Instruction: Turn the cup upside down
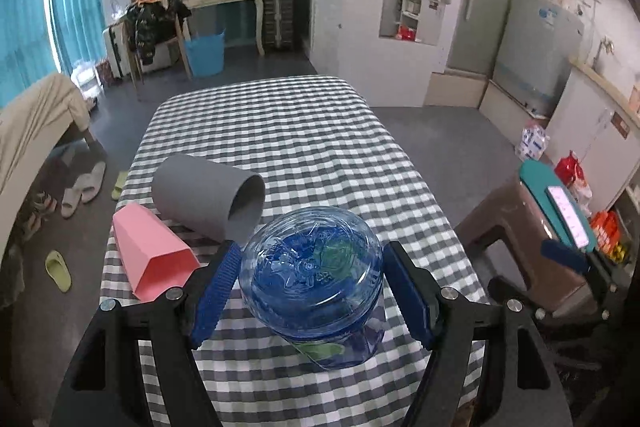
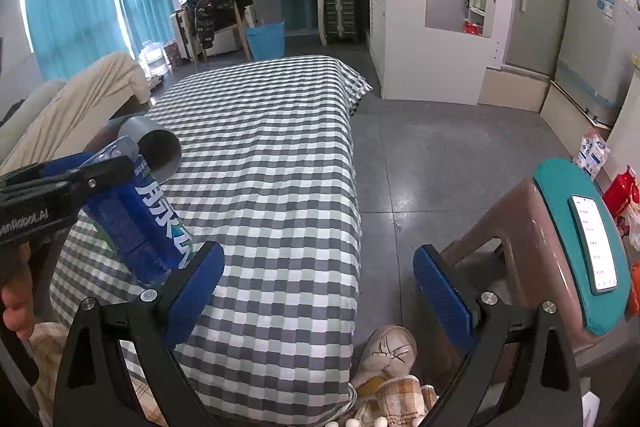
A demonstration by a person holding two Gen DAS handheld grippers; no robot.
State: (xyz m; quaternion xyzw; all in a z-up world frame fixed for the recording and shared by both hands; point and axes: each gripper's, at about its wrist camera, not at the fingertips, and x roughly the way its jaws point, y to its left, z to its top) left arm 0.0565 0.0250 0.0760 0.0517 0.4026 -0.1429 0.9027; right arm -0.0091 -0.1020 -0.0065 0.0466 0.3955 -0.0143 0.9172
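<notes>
A clear blue plastic cup (image 1: 316,277) with a printed label stands bottom-up and a little tilted on the checked tablecloth (image 1: 288,139). My left gripper (image 1: 310,289) has its blue pads on either side of the cup; they seem to touch it. In the right wrist view the left gripper (image 2: 92,187) holds the same cup (image 2: 160,223) at the table's left edge. My right gripper (image 2: 318,297) is open and empty over the table's right front corner.
A grey cup (image 1: 210,201) lies on its side left of the blue cup, open end toward me. A pink cup (image 1: 154,257) lies beside it. A brown stool (image 2: 532,255) with a teal cushion and a phone (image 2: 594,241) stands right of the table.
</notes>
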